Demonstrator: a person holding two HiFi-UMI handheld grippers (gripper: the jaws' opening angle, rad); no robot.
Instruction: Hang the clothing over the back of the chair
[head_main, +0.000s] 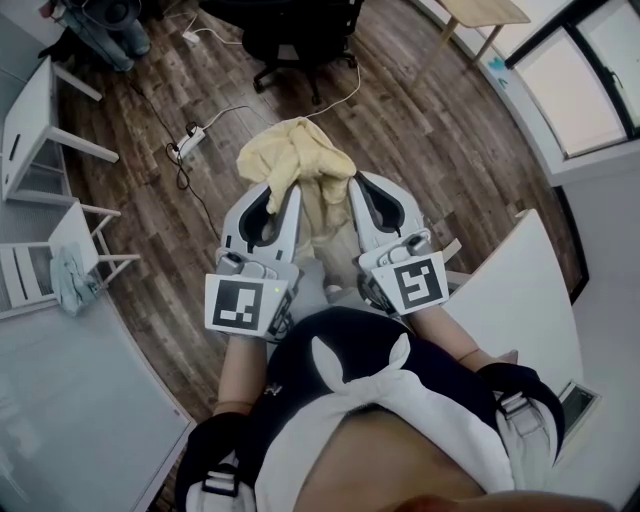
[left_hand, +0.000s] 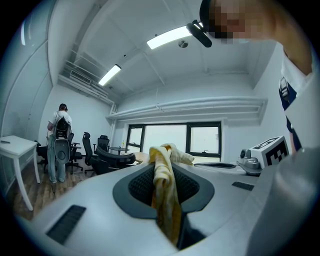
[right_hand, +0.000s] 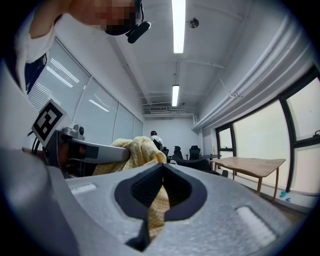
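- Head view: my left gripper (head_main: 287, 192) and right gripper (head_main: 351, 186) are side by side above the wood floor (head_main: 430, 130). The yellow clothing (head_main: 298, 152) is bunched across both tips and sags between them. A black office chair (head_main: 300, 35) stands ahead, well apart.
- Left gripper view: jaws clamped on a fold of the clothing.
- Right gripper view: jaws pinch the clothing too. The rest is heaped leftward beside my left gripper.
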